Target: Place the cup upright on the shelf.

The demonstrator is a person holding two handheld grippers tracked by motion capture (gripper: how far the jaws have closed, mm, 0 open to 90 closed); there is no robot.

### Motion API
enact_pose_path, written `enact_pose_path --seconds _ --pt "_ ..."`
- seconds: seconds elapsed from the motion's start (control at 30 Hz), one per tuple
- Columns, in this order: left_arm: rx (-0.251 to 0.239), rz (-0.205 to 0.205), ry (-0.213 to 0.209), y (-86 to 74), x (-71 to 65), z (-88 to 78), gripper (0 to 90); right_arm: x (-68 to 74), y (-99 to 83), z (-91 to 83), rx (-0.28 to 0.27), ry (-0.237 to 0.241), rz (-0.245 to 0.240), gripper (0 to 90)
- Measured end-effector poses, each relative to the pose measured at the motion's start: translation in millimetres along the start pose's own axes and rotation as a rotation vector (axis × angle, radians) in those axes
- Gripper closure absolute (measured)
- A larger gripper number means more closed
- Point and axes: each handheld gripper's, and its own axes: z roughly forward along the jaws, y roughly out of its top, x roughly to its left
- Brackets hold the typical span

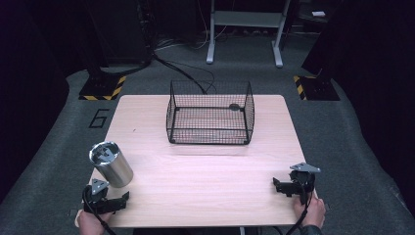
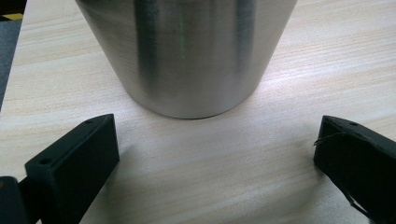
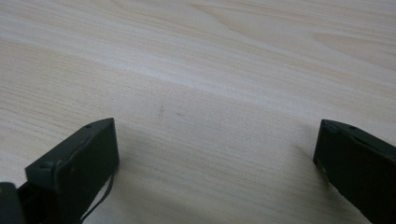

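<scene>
A brushed steel cup point(image 1: 111, 164) stands upright near the front left of the wooden table point(image 1: 205, 181). Just behind it toward the person, my left gripper point(image 1: 113, 202) rests open at the table's front left corner. In the left gripper view the steel cup point(image 2: 187, 51) looms close ahead, its base a short way beyond the wide-apart jaws, and my left gripper point(image 2: 217, 144) holds nothing. My right gripper point(image 1: 288, 187) sits open at the front right of the table. In the right gripper view, bare wood lies in the right gripper point(image 3: 217, 144).
A black wire basket point(image 1: 210, 115) with an open top stands at the middle back of the table. A small dark object point(image 1: 235, 106) lies at its back right. Stands with striped bases point(image 1: 103, 87) sit on the floor beyond.
</scene>
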Motion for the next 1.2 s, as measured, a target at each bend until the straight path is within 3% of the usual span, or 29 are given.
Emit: enact_pose_path --seconds 0.4,0.57,0.63,0.87,1.2 --pt "0.008 -0.010 0.005 0.1 -0.9 -1.2 0.0 -0.1 0.2 0.2 0.000 0.003 -0.002 0.0" --pt "0.023 0.010 0.000 1.4 0.4 -2.0 0.1 -0.2 0.4 0.3 0.002 0.003 -0.005 0.0" --pt "0.005 -0.007 -0.001 0.5 -1.8 -1.6 0.0 -0.1 0.3 0.2 0.003 0.002 -0.003 0.0" --pt "-0.022 -0.004 -0.010 1.9 -0.4 -7.5 0.0 0.0 0.4 0.2 0.003 0.002 -0.002 0.0" --pt "-0.085 -0.013 -0.029 19.9 1.9 -26.0 0.0 -0.1 0.4 0.2 0.003 0.003 -0.005 0.0"
